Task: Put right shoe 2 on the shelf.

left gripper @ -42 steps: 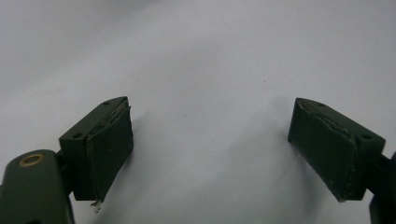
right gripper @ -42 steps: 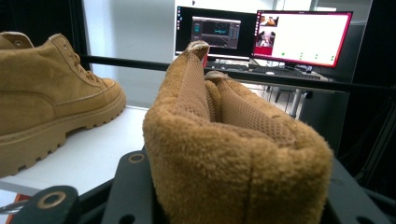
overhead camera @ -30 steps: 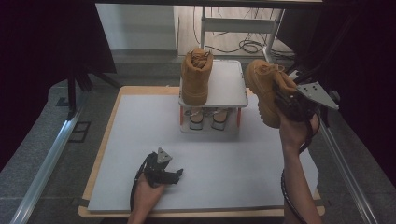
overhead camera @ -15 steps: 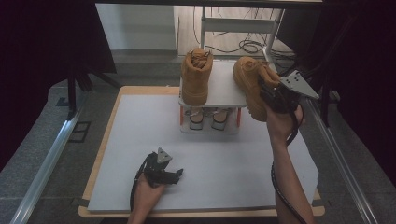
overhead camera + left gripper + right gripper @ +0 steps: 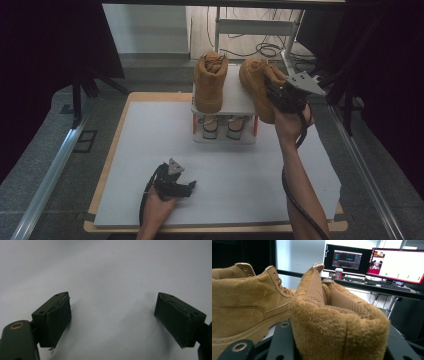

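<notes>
Surface (image 5: 250, 175): pale sheet on a wood-edged board, fills the middle and lower part of the high view
Rack (image 5: 235, 100): small white two-level stand, upper centre of the high view, at the far edge of the surface
Left boot (image 5: 210, 82): tan, upright on the rack's top, left half of it, toe toward the bottom of the frame
Held boot (image 5: 257, 85): tan, tilted, at the rack's right edge, upper centre-right of the high view; just beside the left boot but apart from it; whether it rests on the rack top cannot be told
Right hand-held gripper (image 5: 277, 97): clamped on the held boot; in the right gripper view the boot's padded collar (image 5: 337, 322) sits between the black jaws at centre bottom, the left boot (image 5: 244, 305) at the left
Left hand-held gripper (image 5: 185, 187): lower centre-left of the high view, lying low on the surface in a hand; jaws stand wide apart with bare surface (image 5: 112, 302) between them in the left gripper view
Shoes on the lower level (image 5: 220, 125): pale pair under the rack's top, details too small to tell
Monitors (image 5: 372, 262): two lit screens, upper right of the right gripper view
</notes>
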A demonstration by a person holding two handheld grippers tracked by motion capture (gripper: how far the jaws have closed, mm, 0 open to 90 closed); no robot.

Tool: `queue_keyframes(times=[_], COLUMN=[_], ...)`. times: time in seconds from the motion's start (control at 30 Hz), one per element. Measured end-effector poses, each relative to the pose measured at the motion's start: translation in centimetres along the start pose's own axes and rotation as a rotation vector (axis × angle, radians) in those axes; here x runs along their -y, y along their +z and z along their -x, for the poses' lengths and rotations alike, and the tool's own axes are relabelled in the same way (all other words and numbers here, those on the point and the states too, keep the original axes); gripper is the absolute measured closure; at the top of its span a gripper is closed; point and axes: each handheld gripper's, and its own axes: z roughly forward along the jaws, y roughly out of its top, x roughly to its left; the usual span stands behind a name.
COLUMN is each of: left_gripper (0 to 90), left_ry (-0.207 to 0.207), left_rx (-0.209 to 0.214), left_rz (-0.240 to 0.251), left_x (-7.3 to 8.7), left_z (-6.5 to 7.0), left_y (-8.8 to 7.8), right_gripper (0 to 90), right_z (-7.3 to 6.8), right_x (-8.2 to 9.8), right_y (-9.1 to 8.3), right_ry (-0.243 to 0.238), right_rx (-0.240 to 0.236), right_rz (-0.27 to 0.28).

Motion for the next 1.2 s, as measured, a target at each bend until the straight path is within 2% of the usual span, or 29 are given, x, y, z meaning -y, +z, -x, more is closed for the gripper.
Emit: queue_keyframes(times=[0.43, 0.83, 0.97, 1.2], left_gripper=[14.0, 14.0, 14.0, 14.0], left_ry=[0.004, 0.003, 0.004, 0.002], left_rx=[0.001, 0.0, 0.0, -0.001], left_rz=[-0.002, -0.002, -0.002, -0.001], left_x=[0.0, 0.0, 0.0, 0.0], left_z=[0.0, 0.0, 0.0, 0.0], left_y=[0.0, 0.0, 0.0, 0.0], right_gripper=[56.2, 54.4, 44.3, 24.2], right_z=[-1.1, -2.2, -2.5, -1.9], right_x=[0.3, 0.2, 0.3, 0.5], right_y=[2.8, 4.8, 4.8, 4.5], right_ry=[0.0, -0.025, -0.044, -0.018], right_rx=[-0.039, -0.056, -0.06, -0.06], right_rz=[-0.014, -0.025, -0.035, -0.064])
